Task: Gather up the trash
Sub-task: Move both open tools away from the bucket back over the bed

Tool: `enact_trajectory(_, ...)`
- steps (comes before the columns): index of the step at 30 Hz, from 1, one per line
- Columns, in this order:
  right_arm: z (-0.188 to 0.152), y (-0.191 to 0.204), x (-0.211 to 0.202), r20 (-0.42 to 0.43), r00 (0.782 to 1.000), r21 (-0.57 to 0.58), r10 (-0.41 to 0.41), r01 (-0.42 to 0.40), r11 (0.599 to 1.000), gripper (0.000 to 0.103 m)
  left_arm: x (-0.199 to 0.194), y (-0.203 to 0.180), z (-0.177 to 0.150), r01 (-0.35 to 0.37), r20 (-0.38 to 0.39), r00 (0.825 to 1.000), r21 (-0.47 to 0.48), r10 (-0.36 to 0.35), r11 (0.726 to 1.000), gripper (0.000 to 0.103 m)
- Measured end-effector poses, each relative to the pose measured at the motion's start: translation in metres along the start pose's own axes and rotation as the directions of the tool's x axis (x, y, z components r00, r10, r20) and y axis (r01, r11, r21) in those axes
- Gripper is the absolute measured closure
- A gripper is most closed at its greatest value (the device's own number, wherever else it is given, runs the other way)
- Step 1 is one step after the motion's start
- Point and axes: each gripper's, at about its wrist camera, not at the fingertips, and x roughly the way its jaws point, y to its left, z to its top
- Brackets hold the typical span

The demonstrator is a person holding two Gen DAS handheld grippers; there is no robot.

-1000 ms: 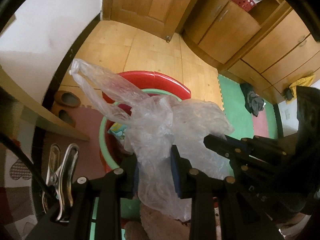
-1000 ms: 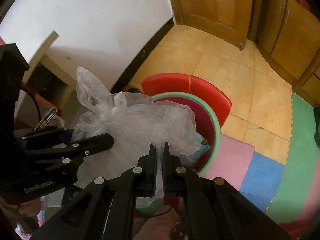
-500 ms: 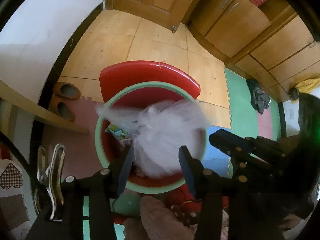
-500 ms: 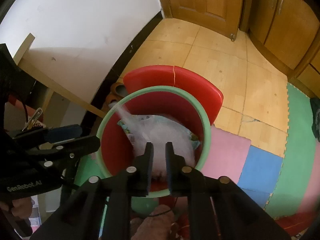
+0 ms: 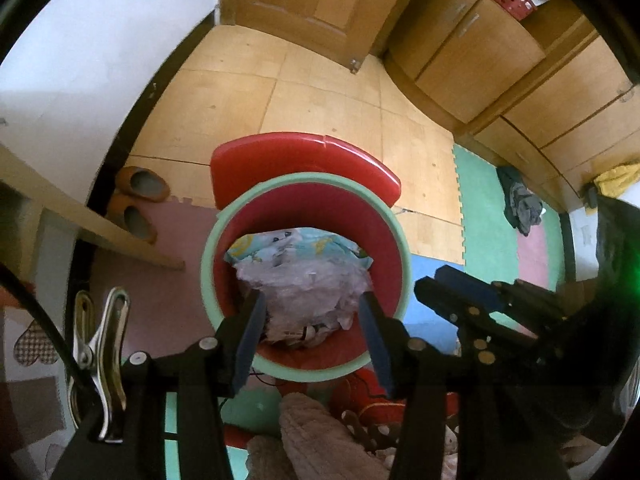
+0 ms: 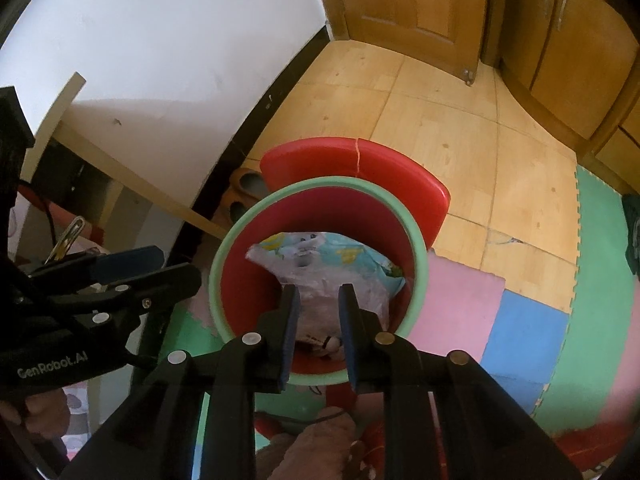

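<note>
trash, a crumpled clear plastic bag (image 5: 308, 296), lay inside the red bin (image 5: 306, 276) with the pale green rim, low in the centre of the left wrist frame. it rested on a printed light-blue wrapper (image 5: 296, 242), so the bin already served as the collecting point, and its red lid (image 5: 304, 160) stood tipped up behind the rim to leave the mouth clear.

at the far left of that frame a metal clip (image 5: 98, 356) hung beside the tool, and a pair of brown slippers (image 5: 138, 200) sat on the floor by the wall. the left gripper (image 5: 312, 328) pointed steeply down over the bin mouth, jaws set moderately wide and holding nothing, the bag lying well below and between them in the view.

further right, the right gripper (image 6: 318, 322) hung just beside it at the same steep downward tilt. its jaws stood narrow and were opening, with nothing pinched between the pads; the bag showed through the gap, down in the bin. judging from this, the drop looked complete.
</note>
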Motion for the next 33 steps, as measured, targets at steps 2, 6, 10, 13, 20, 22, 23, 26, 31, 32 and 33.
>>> enact_trajectory(2, 0.001, 0.003, -0.007, 0.008, 1.000, -0.001, -0.002, 0.002, 1.000, 0.081, -0.007, 0.001, -0.001, -0.004, 0.005, 1.000, -0.012, 0.004, 1.000, 0.052)
enact_trajectory(6, 0.002, 0.009, -0.021, 0.030, 1.000, 0.000, 0.002, -0.002, 1.000, 0.080, -0.022, 0.002, -0.001, -0.005, 0.017, 1.000, -0.039, 0.005, 0.999, 0.052)
enact_trajectory(10, 0.005, 0.015, -0.037, 0.053, 0.999, -0.001, 0.006, -0.006, 1.000, 0.079, -0.040, 0.004, -0.003, -0.006, 0.035, 0.999, -0.051, 0.008, 0.999, 0.052)
enact_trajectory(13, 0.008, 0.022, -0.051, 0.074, 0.997, -0.003, 0.017, -0.017, 1.000, 0.078, -0.055, 0.007, -0.005, -0.003, 0.052, 0.999, -0.065, 0.006, 0.998, 0.052)
enact_trajectory(20, 0.008, 0.045, -0.076, 0.111, 0.993, -0.046, 0.034, -0.029, 0.999, 0.078, -0.091, 0.012, -0.009, -0.012, 0.095, 0.995, -0.089, 0.021, 0.996, 0.052)
enact_trajectory(22, 0.008, 0.053, -0.082, 0.119, 0.992, -0.056, 0.041, -0.035, 0.998, 0.078, -0.102, 0.015, -0.012, -0.017, 0.106, 0.994, -0.104, 0.028, 0.994, 0.052)
enact_trajectory(23, 0.007, 0.056, -0.085, 0.124, 0.991, -0.061, 0.046, -0.038, 0.997, 0.078, -0.107, 0.017, -0.013, -0.020, 0.112, 0.993, -0.111, 0.033, 0.994, 0.052)
enact_trajectory(26, 0.007, 0.066, -0.092, 0.134, 0.989, -0.076, 0.056, -0.046, 0.996, 0.078, -0.122, 0.023, -0.017, -0.027, 0.131, 0.990, -0.127, 0.044, 0.992, 0.052)
enact_trajectory(31, 0.005, 0.090, -0.106, 0.152, 0.985, -0.109, 0.082, -0.065, 0.992, 0.078, -0.148, 0.033, -0.027, -0.041, 0.160, 0.985, -0.152, 0.065, 0.988, 0.052)
enact_trajectory(32, 0.005, 0.095, -0.109, 0.157, 0.984, -0.120, 0.088, -0.069, 0.990, 0.078, -0.154, 0.036, -0.031, -0.042, 0.168, 0.983, -0.159, 0.069, 0.986, 0.052)
enact_trajectory(33, 0.005, 0.100, -0.111, 0.160, 0.983, -0.128, 0.092, -0.072, 0.989, 0.078, -0.159, 0.038, -0.034, -0.045, 0.173, 0.982, -0.166, 0.074, 0.985, 0.052)
